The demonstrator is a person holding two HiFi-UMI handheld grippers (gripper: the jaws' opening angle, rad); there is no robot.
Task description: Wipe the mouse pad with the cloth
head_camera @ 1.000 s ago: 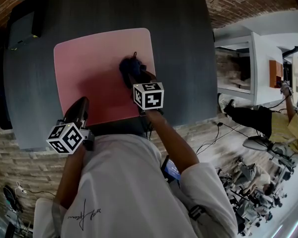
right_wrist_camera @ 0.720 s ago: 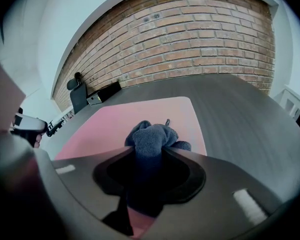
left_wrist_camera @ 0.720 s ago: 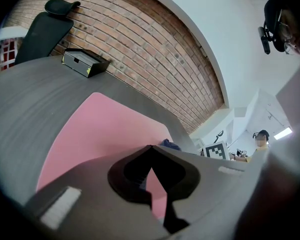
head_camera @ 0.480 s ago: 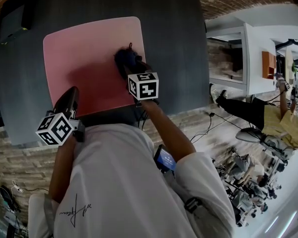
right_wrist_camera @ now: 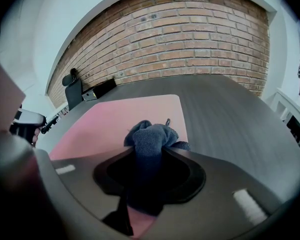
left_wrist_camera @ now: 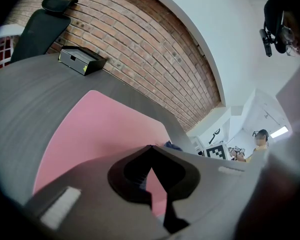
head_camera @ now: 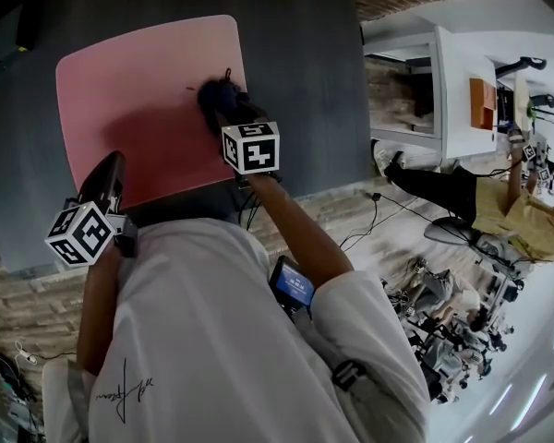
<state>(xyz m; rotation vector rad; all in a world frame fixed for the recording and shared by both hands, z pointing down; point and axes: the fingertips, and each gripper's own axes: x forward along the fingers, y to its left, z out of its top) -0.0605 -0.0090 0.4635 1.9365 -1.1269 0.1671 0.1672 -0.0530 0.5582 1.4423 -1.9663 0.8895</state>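
While the right gripper [head_camera: 229,118] clamps the bunched blue cloth [head_camera: 214,95] against the pink mouse pad [head_camera: 129,81] near its 3 o'clock edge to wipe, the left gripper [head_camera: 109,166], jaws together and empty, seemingly steadies its 7 o'clock corner.

Even indoor light, strong fisheye distortion, blurred dark edges

One pink mouse pad [head_camera: 129,100] and one dark blue cloth [head_camera: 214,95] are showing on one grey worktop [head_camera: 295,72]. Two grippers are showing: the left gripper [left_wrist_camera: 150,148] and the right gripper [right_wrist_camera: 149,149]. One black box [left_wrist_camera: 82,60] is sitting at the upper left of the left gripper view.
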